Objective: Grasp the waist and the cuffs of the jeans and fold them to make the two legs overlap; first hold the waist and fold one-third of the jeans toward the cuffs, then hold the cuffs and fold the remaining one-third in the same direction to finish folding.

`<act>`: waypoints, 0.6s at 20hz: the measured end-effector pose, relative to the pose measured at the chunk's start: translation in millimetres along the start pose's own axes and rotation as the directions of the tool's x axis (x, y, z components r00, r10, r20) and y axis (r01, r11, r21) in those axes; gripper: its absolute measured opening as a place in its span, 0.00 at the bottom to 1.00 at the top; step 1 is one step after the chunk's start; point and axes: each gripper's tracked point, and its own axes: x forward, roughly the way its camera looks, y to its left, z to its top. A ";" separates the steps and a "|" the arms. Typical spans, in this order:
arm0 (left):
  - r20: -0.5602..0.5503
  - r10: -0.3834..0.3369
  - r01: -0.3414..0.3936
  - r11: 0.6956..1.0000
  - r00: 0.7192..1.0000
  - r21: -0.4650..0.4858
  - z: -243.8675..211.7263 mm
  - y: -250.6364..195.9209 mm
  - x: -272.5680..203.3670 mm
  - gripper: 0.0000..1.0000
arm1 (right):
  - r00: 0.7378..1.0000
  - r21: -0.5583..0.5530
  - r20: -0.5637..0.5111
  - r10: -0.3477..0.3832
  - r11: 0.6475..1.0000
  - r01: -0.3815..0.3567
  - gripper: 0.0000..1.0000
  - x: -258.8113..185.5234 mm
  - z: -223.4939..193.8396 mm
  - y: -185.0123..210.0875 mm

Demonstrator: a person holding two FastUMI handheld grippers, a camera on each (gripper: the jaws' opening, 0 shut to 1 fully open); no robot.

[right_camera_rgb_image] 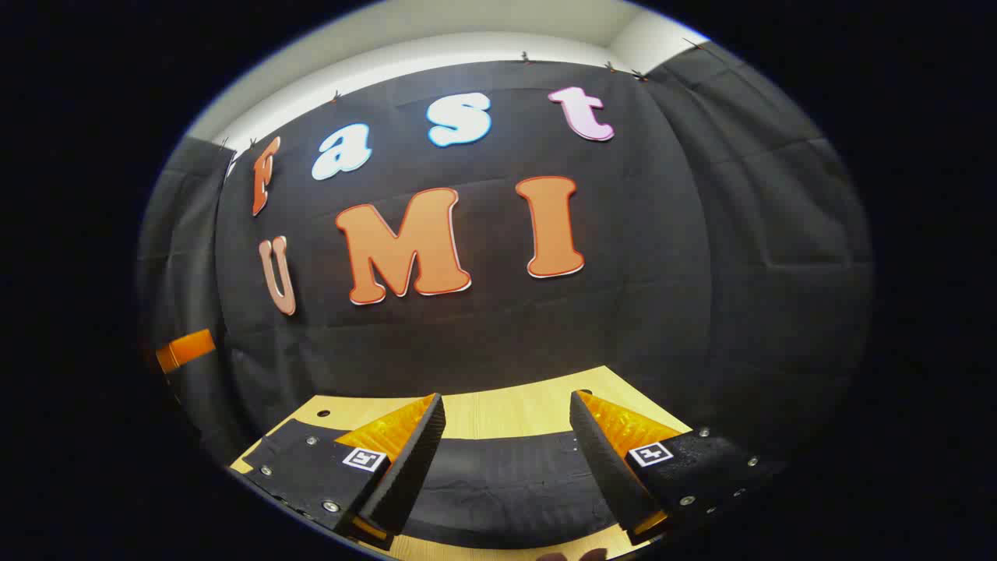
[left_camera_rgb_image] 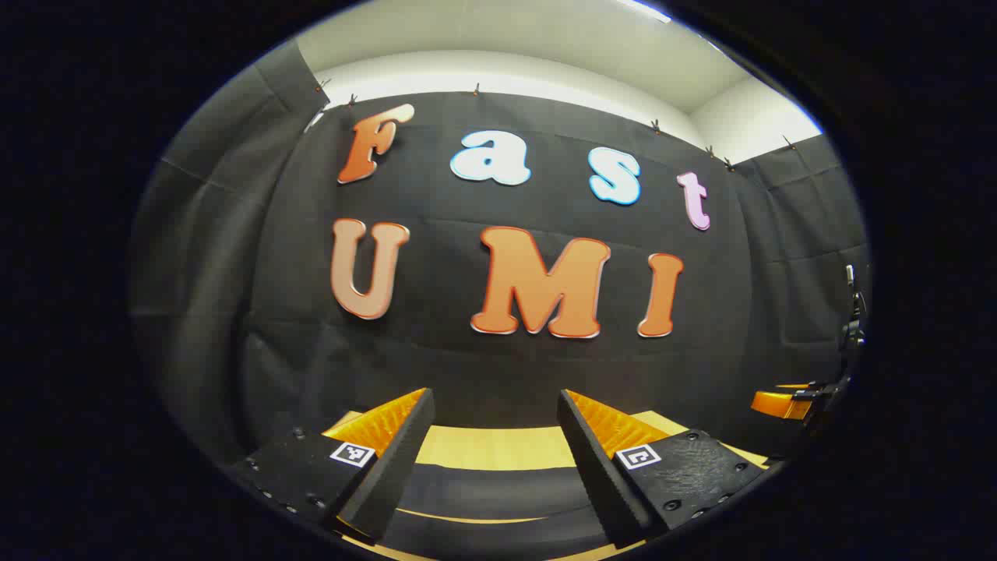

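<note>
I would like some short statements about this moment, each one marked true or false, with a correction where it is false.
1. The left gripper is open. True.
2. The right gripper is shut on the dark cloth. False: its jaws stand apart with nothing between them.
3. A dark cloth lies on the wooden table below the right gripper. True; whether it is the jeans cannot be told.
4. Both grippers point down at the floor. False: both face the black back wall, above the table.
5. In the left gripper view, the other gripper shows at the right edge. True.
</note>
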 end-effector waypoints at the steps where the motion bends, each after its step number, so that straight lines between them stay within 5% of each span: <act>1: 0.002 0.029 -0.029 1.000 1.000 -0.011 4.6 19.0 -4.2 0.96 | 1.000 -0.008 0.003 0.016 1.000 -0.016 0.98 0.2 6.5 7.5; 7: 0.039 0.189 -0.185 0.979 0.981 -0.086 24.8 67.2 -24.3 0.94 | 0.992 -0.031 0.023 0.122 0.992 -0.122 0.97 12.7 39.8 8.2; 12: 0.046 0.196 -0.195 0.980 0.979 -0.033 28.3 53.6 -31.5 0.94 | 0.981 -0.077 -0.016 0.196 0.978 -0.196 0.97 21.0 33.5 -4.7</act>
